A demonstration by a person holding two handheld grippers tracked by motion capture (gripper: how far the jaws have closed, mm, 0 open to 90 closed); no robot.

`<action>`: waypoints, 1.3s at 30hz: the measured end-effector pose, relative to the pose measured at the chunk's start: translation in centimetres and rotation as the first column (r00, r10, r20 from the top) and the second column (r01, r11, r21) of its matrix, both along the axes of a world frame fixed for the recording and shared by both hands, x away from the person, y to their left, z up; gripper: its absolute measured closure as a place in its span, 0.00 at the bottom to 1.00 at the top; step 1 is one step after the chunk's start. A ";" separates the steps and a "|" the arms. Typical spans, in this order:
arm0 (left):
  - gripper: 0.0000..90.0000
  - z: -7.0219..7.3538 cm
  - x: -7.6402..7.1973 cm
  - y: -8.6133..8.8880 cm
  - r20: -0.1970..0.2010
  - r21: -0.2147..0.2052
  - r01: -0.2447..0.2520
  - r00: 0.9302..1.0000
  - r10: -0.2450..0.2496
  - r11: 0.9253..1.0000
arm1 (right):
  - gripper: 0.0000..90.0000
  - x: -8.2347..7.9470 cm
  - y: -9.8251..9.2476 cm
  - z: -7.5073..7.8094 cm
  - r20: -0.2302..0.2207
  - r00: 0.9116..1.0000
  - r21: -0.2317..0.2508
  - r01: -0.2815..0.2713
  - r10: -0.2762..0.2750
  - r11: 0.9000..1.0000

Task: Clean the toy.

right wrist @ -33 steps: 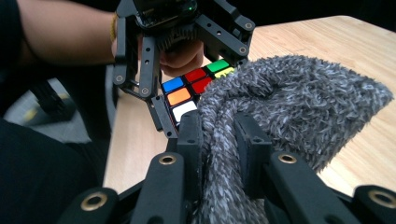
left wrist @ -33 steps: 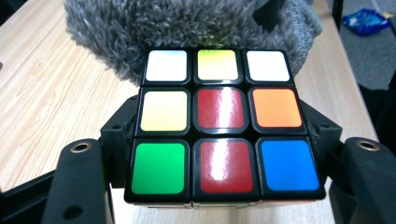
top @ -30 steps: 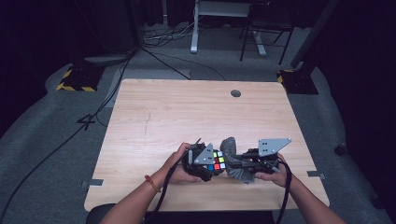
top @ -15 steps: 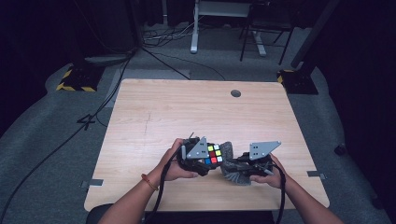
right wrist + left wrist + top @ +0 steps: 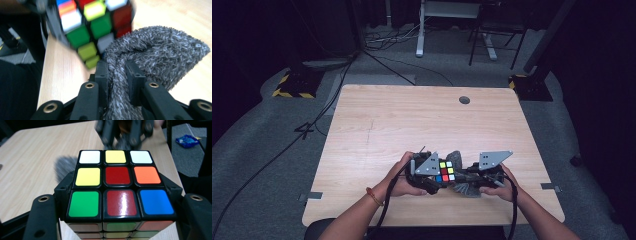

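A scrambled puzzle cube (image 5: 445,171) (image 5: 120,187) (image 5: 93,22) is held just above the table's near edge, clamped between the jaws of my left gripper (image 5: 432,172) (image 5: 120,220). Its top face shows white, yellow, red, orange, green and blue stickers. My right gripper (image 5: 469,176) (image 5: 117,77) is shut on a fold of grey fuzzy cloth (image 5: 462,186) (image 5: 160,55). The cloth presses against the cube's side that faces the right gripper. The two grippers point at each other, close together, each held by a hand.
The wooden table (image 5: 412,120) has a round cable hole (image 5: 464,100) at the far right. Cables trail from both grippers over the near edge. Desk legs, a chair and cables stand on the floor beyond.
The cube and left gripper have turned, so the coloured face now points up more. The cloth in the right gripper has shifted slightly against the cube. Both hands stay in place.
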State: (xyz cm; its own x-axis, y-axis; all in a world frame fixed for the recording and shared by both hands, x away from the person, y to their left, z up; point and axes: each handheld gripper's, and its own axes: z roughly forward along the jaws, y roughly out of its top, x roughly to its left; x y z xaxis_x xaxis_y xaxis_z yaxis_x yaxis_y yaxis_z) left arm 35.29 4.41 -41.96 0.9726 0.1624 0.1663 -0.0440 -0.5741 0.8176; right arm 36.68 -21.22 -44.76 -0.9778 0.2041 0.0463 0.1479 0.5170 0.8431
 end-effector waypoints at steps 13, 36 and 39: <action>0.37 -0.7 0.7 0.3 -0.017 0.026 -0.021 1.000 0.022 0.999 | 0.83 -1.0 -0.3 1.9 0.060 0.997 0.068 -0.042 0.038 0.997; 0.37 -1.2 0.2 -0.8 -0.006 0.091 0.000 1.000 0.001 0.996 | 0.84 -1.1 -0.3 2.4 0.113 0.993 0.098 0.009 -0.020 0.995; 0.37 -1.3 0.2 -1.0 -0.002 0.103 -0.016 1.000 0.016 0.995 | 0.84 -1.4 -0.1 2.7 0.132 0.991 0.104 0.016 -0.030 0.994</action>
